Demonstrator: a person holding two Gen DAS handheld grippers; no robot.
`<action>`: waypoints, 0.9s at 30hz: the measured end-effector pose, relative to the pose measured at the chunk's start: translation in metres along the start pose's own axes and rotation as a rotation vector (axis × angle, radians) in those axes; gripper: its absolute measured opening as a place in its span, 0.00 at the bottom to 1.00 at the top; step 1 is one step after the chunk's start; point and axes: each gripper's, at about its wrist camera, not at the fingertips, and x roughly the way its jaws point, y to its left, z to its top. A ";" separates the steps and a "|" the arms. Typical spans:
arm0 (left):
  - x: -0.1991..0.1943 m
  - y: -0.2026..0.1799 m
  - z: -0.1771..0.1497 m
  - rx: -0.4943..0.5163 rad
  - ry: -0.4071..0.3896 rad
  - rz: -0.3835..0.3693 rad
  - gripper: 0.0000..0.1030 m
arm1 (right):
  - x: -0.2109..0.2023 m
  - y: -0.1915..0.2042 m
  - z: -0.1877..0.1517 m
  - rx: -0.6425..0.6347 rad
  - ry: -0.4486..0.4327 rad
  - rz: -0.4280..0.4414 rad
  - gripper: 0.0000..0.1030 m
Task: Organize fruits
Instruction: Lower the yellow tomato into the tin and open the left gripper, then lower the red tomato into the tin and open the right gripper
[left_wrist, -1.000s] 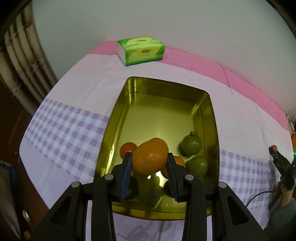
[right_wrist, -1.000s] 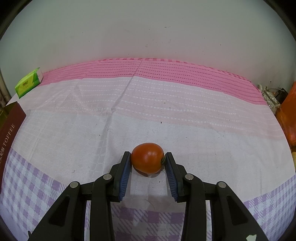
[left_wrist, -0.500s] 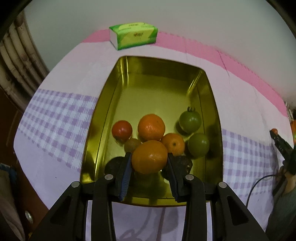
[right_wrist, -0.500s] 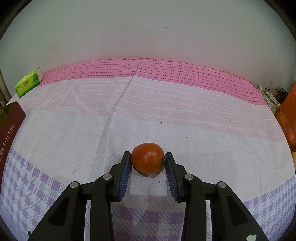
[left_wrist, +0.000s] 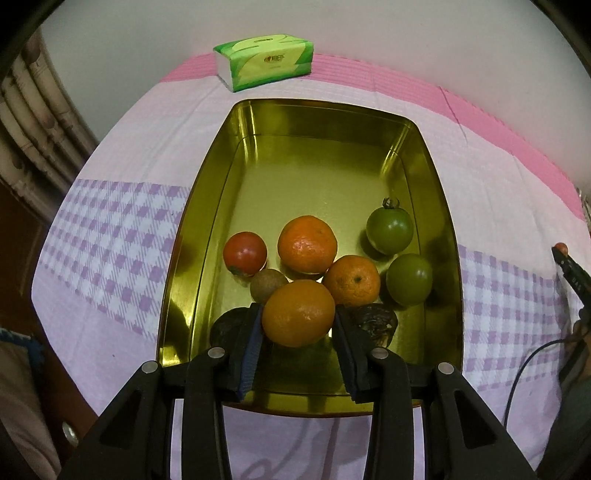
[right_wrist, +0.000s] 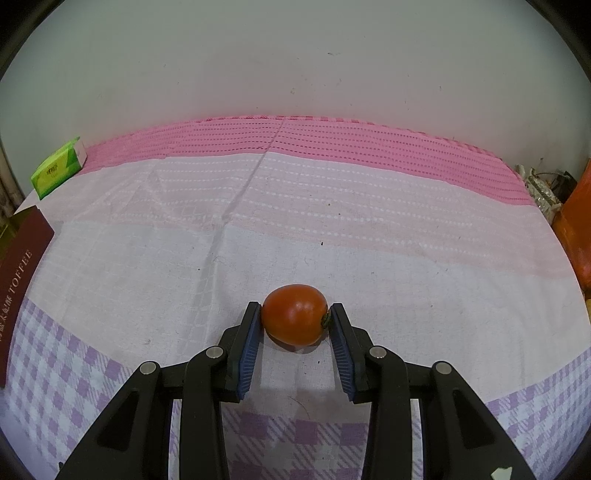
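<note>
While the left gripper (left_wrist: 298, 321) squeezes an orange (left_wrist: 298, 312) over the near end of the gold tray (left_wrist: 192, 236), other fruit crowds close around it. A small brown fruit (left_wrist: 266, 283) and a second orange (left_wrist: 352, 280) touch the held one from behind. Farther back sit a big orange (left_wrist: 307, 243), a red tomato (left_wrist: 244, 253) and two green tomatoes (left_wrist: 389, 229) (left_wrist: 409, 279). Two dark lumps (left_wrist: 375, 320) lie beside the fingers. The far half of the tray is bare, and the tray walls stand close on both sides. A green tissue pack (left_wrist: 265, 61) lies past the tray. The right gripper (right_wrist: 294, 320) is closed on a red tomato (right_wrist: 294, 314) that sits on the tablecloth (right_wrist: 332, 221), with open cloth all around. A dark red box (right_wrist: 18, 273) lies at the left edge.
</note>
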 end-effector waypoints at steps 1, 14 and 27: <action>0.000 0.000 0.000 0.003 0.000 0.002 0.38 | 0.000 0.000 0.000 0.000 0.000 0.001 0.34; -0.010 0.001 0.000 0.021 -0.022 0.026 0.57 | 0.000 0.000 0.000 0.008 0.001 0.000 0.32; -0.054 0.023 -0.009 0.005 -0.146 0.065 0.64 | -0.050 0.049 0.018 -0.041 -0.041 0.137 0.32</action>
